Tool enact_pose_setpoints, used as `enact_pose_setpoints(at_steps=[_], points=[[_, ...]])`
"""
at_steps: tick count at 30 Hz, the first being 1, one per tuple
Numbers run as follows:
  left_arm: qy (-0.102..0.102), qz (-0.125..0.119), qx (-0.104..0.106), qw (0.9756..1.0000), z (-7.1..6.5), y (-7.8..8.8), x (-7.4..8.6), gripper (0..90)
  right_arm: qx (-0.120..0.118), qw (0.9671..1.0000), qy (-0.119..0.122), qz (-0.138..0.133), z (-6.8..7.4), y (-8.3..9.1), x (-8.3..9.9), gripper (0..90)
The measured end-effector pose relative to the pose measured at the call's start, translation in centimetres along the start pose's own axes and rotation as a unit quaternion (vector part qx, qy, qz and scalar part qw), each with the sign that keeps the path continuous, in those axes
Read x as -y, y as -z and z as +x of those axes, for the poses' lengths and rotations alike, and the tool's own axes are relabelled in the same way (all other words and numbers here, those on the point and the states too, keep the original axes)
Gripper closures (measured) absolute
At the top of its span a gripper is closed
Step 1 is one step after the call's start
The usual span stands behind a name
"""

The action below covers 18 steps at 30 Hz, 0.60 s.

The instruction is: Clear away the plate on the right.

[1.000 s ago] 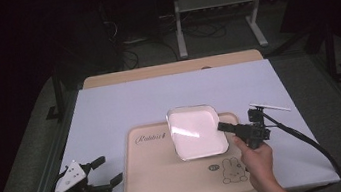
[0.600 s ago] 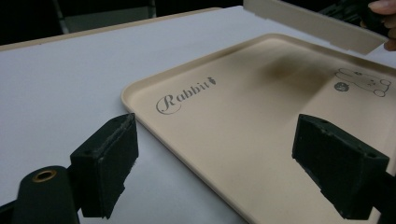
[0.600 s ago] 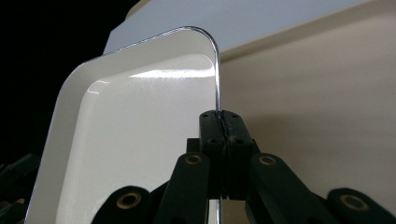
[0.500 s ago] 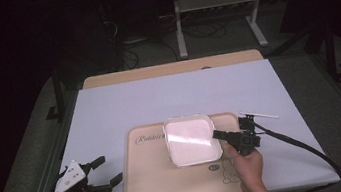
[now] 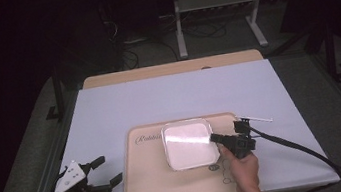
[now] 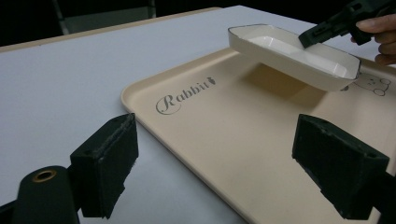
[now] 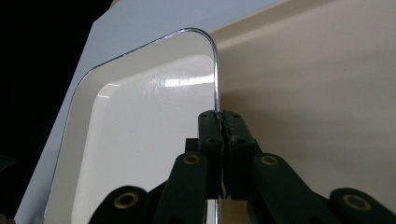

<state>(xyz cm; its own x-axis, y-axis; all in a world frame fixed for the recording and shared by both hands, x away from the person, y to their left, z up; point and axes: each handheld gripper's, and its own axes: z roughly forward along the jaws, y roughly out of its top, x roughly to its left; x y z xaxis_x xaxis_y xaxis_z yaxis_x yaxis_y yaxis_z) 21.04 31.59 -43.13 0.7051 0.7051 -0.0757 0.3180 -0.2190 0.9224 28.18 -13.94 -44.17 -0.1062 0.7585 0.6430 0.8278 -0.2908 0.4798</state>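
A white square dish [image 5: 189,144] with a thin dark rim hangs just above the beige tray [image 5: 148,185], which bears the word "Rabbit". My right gripper [image 5: 213,139] is shut on the dish's right rim [image 7: 216,93], its two jaws pinching the thin edge. In the left gripper view the dish [image 6: 299,58] floats tilted over the tray [image 6: 224,121], casting a shadow under it. My left gripper [image 5: 108,170] rests at the table's front left, beside the tray's left edge, jaws wide open with nothing between them.
The tray lies on a pale lilac table cover [image 5: 179,97]. A wooden table edge [image 5: 169,69] shows at the back. A black cable [image 5: 292,147] trails right from the right gripper. Beyond the table stand a metal rack [image 5: 217,8] and floor cables in the dark.
The right gripper has carried the dish leftward and lower, from the tray's upper right toward its middle. The left gripper has stayed put.
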Motion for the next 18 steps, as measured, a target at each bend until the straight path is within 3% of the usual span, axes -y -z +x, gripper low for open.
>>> enact_pose_setpoints(at_steps=[18], points=[[0.0, 0.001, 0.002, 1.0, 0.02, -0.11, 0.03, 14.0, 0.028, 0.9996, -0.003, 0.01, -0.32, -0.78, 0.37, 84.2]])
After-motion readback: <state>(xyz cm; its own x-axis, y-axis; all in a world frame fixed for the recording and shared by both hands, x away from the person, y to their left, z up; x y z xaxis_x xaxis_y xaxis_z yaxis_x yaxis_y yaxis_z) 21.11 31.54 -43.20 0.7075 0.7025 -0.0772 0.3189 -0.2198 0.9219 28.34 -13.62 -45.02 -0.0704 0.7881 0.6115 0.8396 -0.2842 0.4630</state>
